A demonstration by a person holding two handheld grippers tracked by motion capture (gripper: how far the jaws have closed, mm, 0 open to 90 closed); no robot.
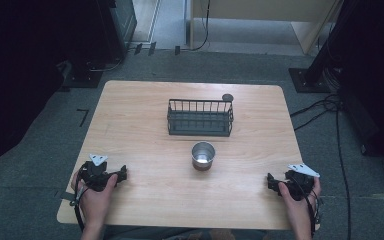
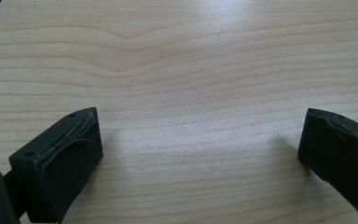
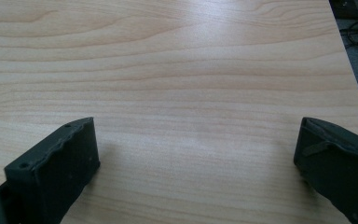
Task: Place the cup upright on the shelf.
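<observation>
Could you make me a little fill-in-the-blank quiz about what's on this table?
1. The metal cup stands ____ on the wooden table.
2. Beyond the cup sits a dark wire ____.
3. The left gripper and the right gripper both have their jaws ____, with nothing between them.

Missing words: upright; basket; open

Cup (image 1: 203, 155) before basket (image 1: 200, 118), apart.

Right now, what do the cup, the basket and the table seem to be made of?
The cup looks like bare metal, probably steel: silvery with a shiny rim. The basket seems thin dark wire, matte, possibly coated. The table shows pale wood grain with a soft sheen; solid wood or laminate, I cannot tell.
</observation>
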